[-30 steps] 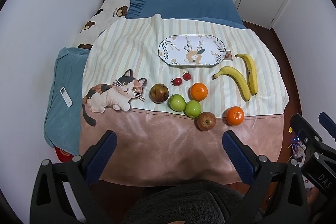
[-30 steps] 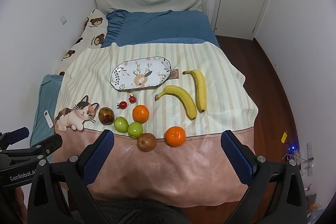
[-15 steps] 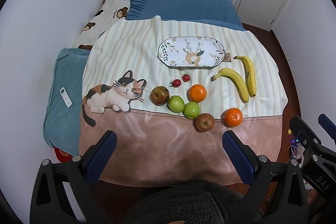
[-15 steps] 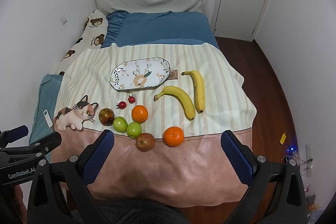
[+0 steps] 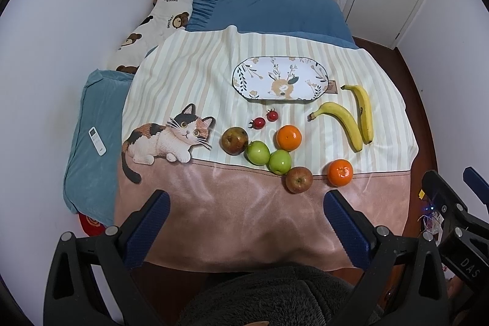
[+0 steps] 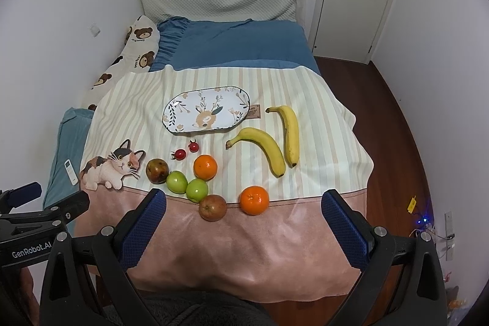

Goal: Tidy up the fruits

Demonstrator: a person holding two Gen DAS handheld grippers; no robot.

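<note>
- Striped blanket (image 5: 195,72) is hosting loose fruit below an empty plate (image 5: 281,79).
- Left gripper (image 5: 243,219) and right gripper (image 6: 244,216) are hovering, fingers spread, grasping nothing.
- Nearest orange (image 6: 254,200) is looking easiest: approaching level, closing gently.

Both grippers (image 5: 243,214) (image 6: 243,213) wide apart (nothing held)

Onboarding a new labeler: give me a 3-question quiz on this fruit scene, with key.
1. True or false: the plate already holds fruit.
2. How many bananas lie on the blanket?
3. Which fruit touches both green apples? A) orange B) cherry tomato C) neither

Key: 1. False, it holds nothing. 2. Two. 3. C; the apples touch each other, but the nearest orange and the cherry tomatoes sit apart.
</note>
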